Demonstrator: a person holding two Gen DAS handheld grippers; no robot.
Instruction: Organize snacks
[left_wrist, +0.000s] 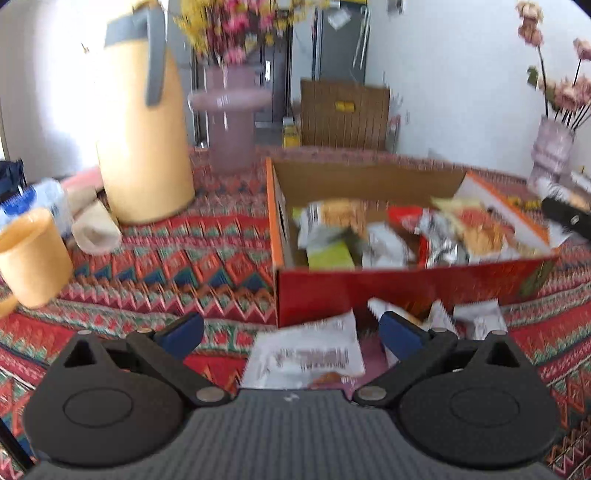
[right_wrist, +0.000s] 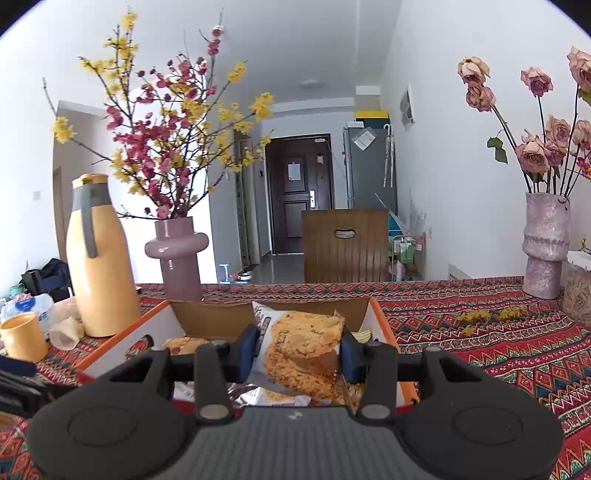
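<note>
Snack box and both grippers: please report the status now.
Right gripper shut on cookie packet, over box. Left gripper open above white packet. Nothing blocking.

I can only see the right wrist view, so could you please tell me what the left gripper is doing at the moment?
Observer: The left gripper is open, poised over a white snack packet lying on the patterned tablecloth, just in front of the cardboard box.
Operator: Thank you. Are any other snacks outside the box?
Observer: Yes, more white wrappers lie against the box's red front wall, right of that packet.
Operator: And is the box filling up?
Observer: Several packets are inside already, including a green one near the front left corner.
</note>
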